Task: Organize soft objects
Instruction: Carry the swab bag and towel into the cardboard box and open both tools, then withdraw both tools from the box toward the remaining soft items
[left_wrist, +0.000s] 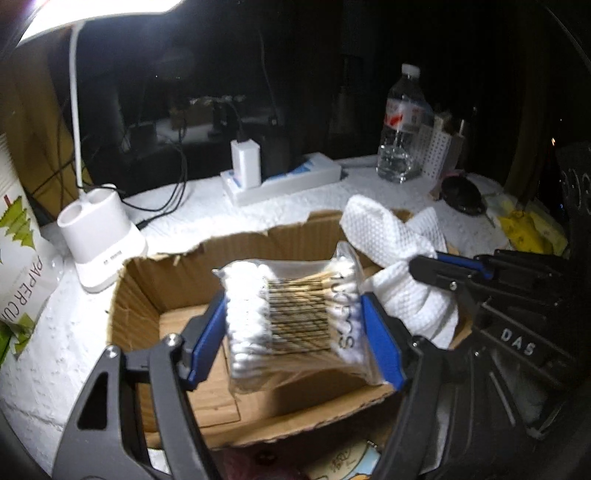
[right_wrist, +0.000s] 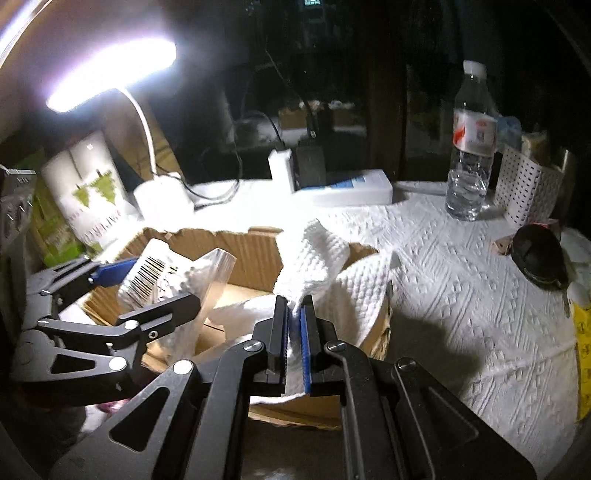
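Both tools hold soft goods above the open cardboard box (left_wrist: 177, 291).
Left tool (left_wrist: 295, 328) clamps a swab packet (left_wrist: 291, 314) wide; right tool (right_wrist: 294, 332), pinched narrow, grips a white cloth (right_wrist: 317, 266). Risks: the slick packet could slip out, or the draped cloth could snag the box's torn rim. Box floor mostly hidden; far bench dark, blurred.
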